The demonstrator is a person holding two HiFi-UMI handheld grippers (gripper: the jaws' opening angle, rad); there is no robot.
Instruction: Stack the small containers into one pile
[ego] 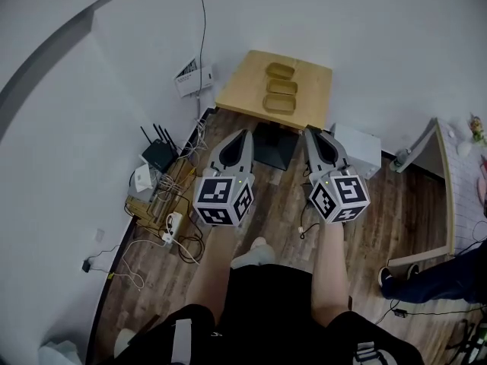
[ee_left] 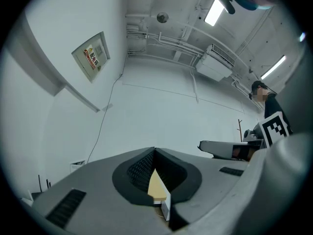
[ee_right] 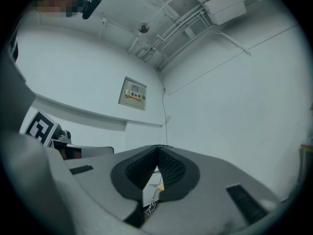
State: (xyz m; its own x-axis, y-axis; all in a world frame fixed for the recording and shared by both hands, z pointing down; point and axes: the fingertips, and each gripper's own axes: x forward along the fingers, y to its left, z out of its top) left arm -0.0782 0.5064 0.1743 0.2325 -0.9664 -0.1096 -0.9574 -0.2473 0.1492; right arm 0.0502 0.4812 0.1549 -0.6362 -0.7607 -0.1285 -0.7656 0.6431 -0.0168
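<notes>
three containers sit in a row on the bench, well apart from the left tongs and right tongs — both closed on nothing; the containers look light and thin-walled — pinch one by its rim

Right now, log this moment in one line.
left tool shut, empty | right tool shut, empty | three containers side by side on table, unstacked

A small framed wall sign hangs on the white wall, carrying a red and yellow label. Its characters are too small to read.
</notes>
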